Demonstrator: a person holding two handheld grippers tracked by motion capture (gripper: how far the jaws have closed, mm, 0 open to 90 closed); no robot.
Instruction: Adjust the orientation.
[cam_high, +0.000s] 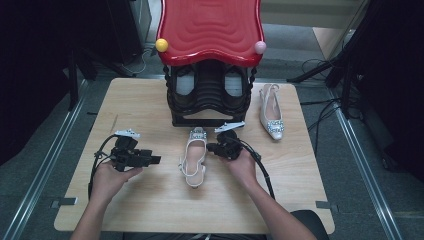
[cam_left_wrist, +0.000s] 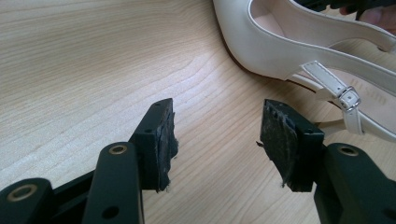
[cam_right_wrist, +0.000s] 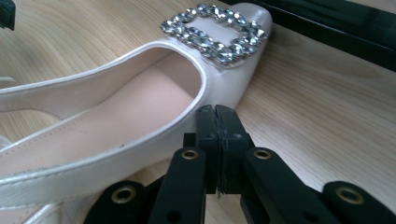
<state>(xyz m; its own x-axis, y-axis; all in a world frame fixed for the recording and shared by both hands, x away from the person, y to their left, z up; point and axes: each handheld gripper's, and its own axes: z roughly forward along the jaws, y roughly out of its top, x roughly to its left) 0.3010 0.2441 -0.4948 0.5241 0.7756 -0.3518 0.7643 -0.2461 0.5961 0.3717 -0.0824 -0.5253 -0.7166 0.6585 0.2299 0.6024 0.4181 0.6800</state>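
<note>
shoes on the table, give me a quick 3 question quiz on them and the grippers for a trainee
1. True or false: the left gripper has its jaws closed on the near shoe.
2. How many pale shoes lie on the table? A) one B) two C) three
3. Fill in: the right gripper sits with jaws together against the near shoe's ____ end.

Key: 1 false, they stand apart over bare wood. 2 B, the far shoe lies right of the black rack. 3 toe.

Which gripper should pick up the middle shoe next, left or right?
Probably the left. The left gripper has its jaws open, aimed at the heel strap end of the near shoe. The right gripper is shut, pressed beside the shoe's side, and would have to reopen.
</note>
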